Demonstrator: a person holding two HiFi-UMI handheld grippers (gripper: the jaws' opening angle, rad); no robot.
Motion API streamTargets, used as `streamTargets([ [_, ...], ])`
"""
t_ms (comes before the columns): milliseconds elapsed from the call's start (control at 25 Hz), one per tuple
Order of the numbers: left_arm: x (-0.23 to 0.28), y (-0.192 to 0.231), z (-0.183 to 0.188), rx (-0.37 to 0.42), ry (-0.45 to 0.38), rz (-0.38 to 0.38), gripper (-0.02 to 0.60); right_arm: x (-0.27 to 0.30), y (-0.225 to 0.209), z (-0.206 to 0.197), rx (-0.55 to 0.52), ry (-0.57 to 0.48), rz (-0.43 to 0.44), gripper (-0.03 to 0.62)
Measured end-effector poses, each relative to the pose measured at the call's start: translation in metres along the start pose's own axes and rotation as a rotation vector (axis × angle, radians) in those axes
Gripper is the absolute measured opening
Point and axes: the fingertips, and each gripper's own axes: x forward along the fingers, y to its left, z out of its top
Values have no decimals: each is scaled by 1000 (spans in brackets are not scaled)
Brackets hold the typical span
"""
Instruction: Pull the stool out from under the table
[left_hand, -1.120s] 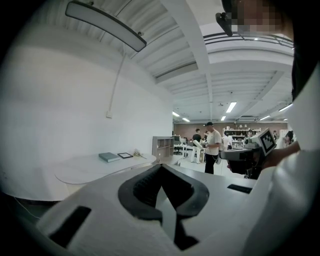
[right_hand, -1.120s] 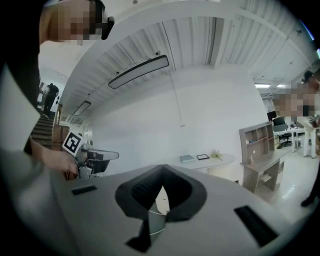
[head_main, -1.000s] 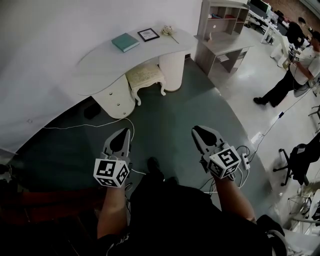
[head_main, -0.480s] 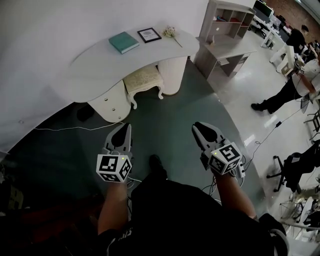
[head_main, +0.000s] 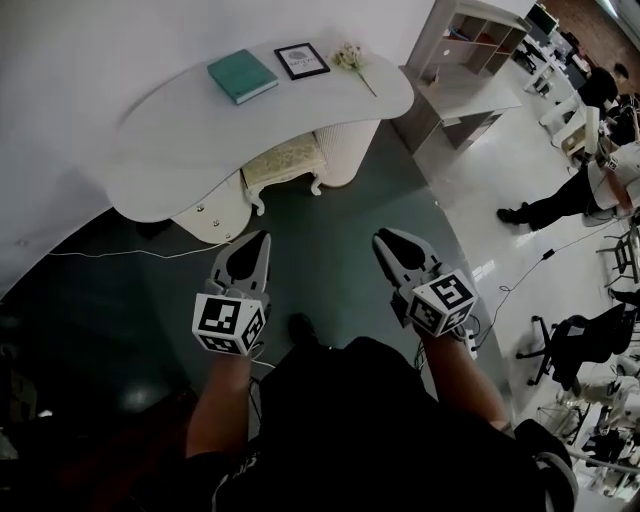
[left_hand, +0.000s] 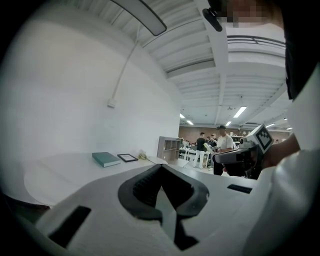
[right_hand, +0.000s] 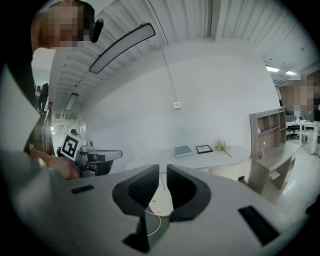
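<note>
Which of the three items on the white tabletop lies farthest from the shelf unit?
The teal book; the framed picture and flower sprig lie nearer the shelves.

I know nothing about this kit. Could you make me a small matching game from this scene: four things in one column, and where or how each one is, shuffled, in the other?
Things
1. book
2. stool
3. flower sprig
4. left gripper

Descriptions
A. partly tucked under the table, cream seat showing
B. jaws together, nothing between them
C. teal, lying flat on the tabletop
D. on the tabletop, just right of the picture frame in the head view

Pairs: 1-C, 2-A, 3-D, 4-B
</note>
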Motion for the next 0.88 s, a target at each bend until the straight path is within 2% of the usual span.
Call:
streamTargets([
  [320, 47, 19, -14, -50, 50, 49, 8, 47, -51, 7, 28, 25, 53, 54],
  [480, 83, 21, -19, -69, 67, 133, 9, 66, -101, 12, 25, 22, 106, 54],
  [680, 133, 5, -14, -116, 86, 240, 9, 78, -165, 28, 11, 28, 198, 52],
  [880, 179, -13, -16, -131, 108, 322, 9, 86, -224, 20, 9, 79, 271, 52],
])
